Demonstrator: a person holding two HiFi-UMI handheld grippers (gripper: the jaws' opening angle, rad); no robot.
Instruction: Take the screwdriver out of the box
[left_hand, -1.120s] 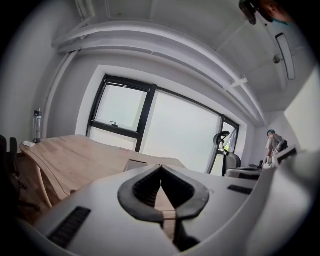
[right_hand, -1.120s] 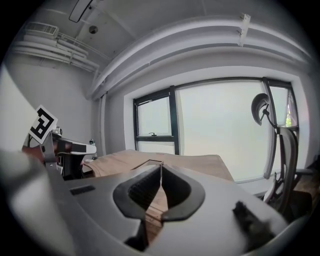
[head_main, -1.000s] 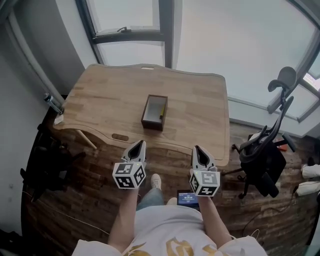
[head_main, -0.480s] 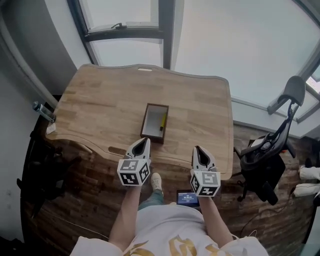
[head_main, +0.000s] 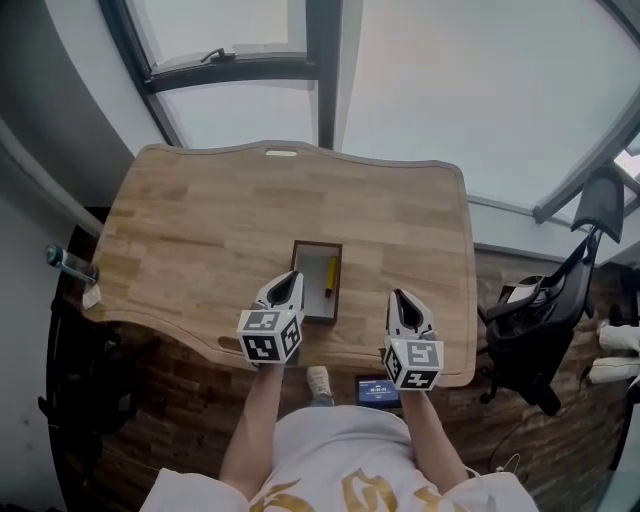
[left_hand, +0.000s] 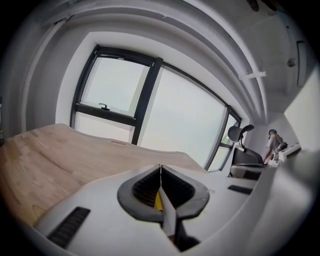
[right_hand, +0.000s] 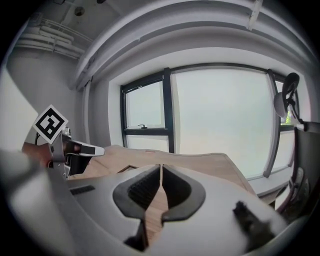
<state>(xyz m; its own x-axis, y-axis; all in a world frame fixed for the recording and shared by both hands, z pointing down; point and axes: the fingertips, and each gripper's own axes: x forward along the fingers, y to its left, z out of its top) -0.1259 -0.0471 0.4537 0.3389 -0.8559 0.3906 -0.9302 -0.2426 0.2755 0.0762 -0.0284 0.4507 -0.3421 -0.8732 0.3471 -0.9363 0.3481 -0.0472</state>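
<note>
Near: my L gripper (head_main: 291, 276) and R gripper (head_main: 399, 296), white moulded shells w/ ribbed dark pads, each jaw pair closed together on nothing, over the near edge of the pale wood-grain table (head_main: 190, 230). Mid: dark rectangular open-top box (head_main: 317, 245), its near-left corner covered by my L tips in head view, w/ slim yellow screwdriver (head_main: 330, 277) lying along its right wall. Far: dark-framed window (head_main: 322, 60); black office chair (head_main: 540, 325) off right.

- Table (head_main: 180, 230), ahead of both grippers: pale wood, matt, fine grain.
- Box (head_main: 318, 245), just ahead of the left gripper (head_main: 290, 276): dark brown, matt; material unclear.
- Screwdriver (head_main: 329, 277) inside the box: yellow, smooth, plastic-looking.
- Left gripper and right gripper (head_main: 399, 296): matt pale-grey plastic shells, dark ribbed pads (right_hand: 142, 187).
- Floor (head_main: 180, 400), behind the grippers: dark wood planks.
</note>
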